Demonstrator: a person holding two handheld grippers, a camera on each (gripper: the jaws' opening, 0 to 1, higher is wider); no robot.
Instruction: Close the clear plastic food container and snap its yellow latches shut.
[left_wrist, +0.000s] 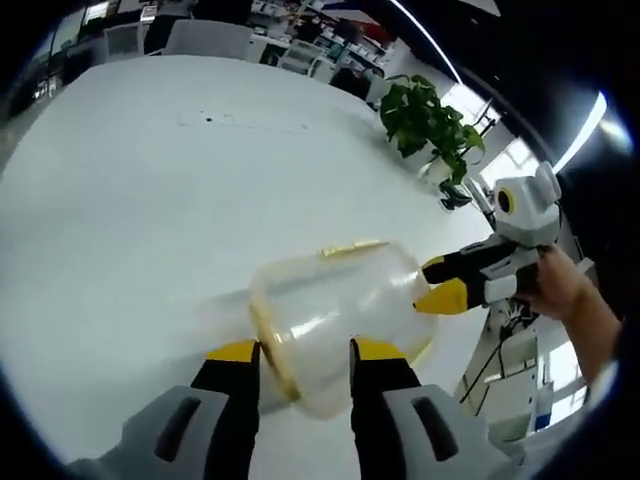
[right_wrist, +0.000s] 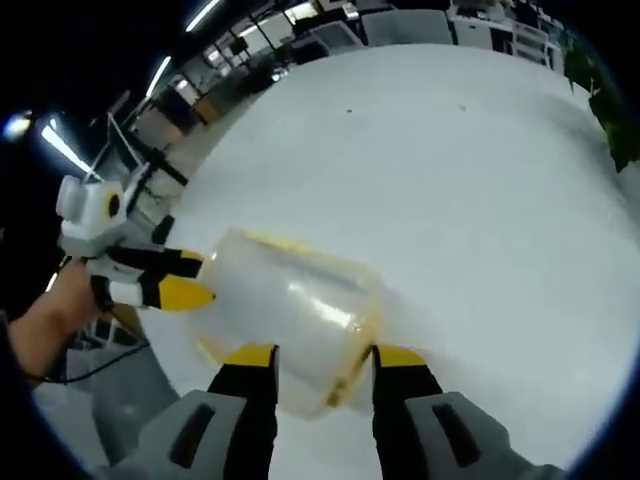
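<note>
The clear plastic food container (left_wrist: 340, 320), yellow-trimmed, was recorded lying on its side on the white tabletop (left_wrist: 140, 200). It was flanked at opposite ends by the left tongs (left_wrist: 305, 352) and the right tongs (right_wrist: 325, 357), both parted; whether either touched it could not be told. A potted plant (left_wrist: 430, 125) was noted at the tabletop's far edge.

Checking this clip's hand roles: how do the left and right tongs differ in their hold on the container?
The left tongs straddle the container's near end, jaws wide apart. The right tongs reach in from the side, yellow tips close together at its far end. Both have yellow-tipped black jaws and work over the white table.
</note>
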